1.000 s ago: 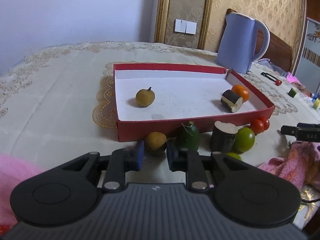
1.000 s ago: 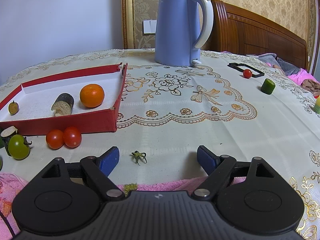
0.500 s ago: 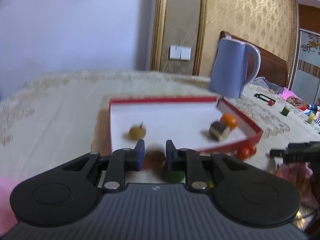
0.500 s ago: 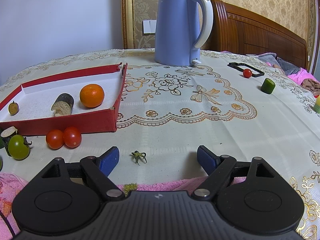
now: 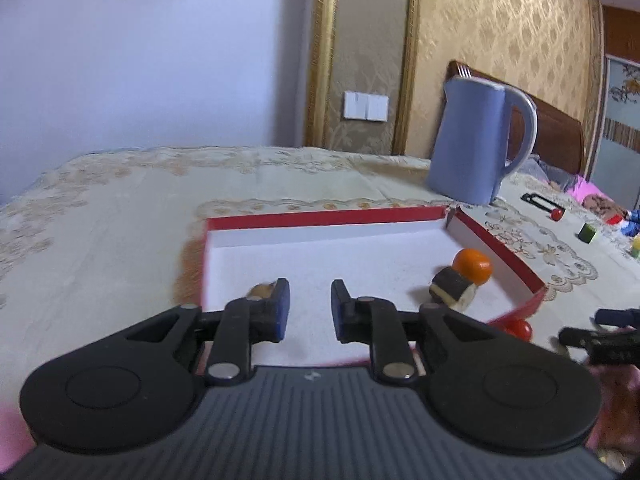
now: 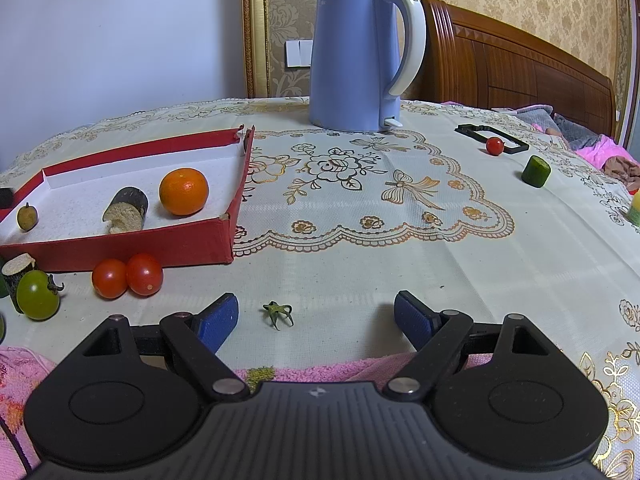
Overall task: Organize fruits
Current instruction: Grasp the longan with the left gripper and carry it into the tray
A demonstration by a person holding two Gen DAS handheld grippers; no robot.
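Release step, as I read it. The left gripper hangs over the near end of the red box with its jaws opening, and I see no fruit between the pads, only white box floor. A small brown fruit peeks out beside the gripper's left finger, inside the box. The blur means I cannot tell whether it touches the finger or lies free.

The orange and a dark cut chunk sit touching each other near the box's right wall.

The right gripper is wide open and holds nothing. A green stem bit lies on the counter between its jaws, untouched.

To do this well:
- Let the jaws spread fully before pulling away, so neither pad drags the brown fruit.
- Stay low over the floor, since a round fruit dropped from height will likely roll.
- Back out upward and clear the front wall rather than scraping it.

More fruit waits outside the box: two tomatoes are just beside the front wall, and a green one is near them, so the task looks partway done. The right gripper is nearer the tomatoes and could take them — one at a time, as they touch.
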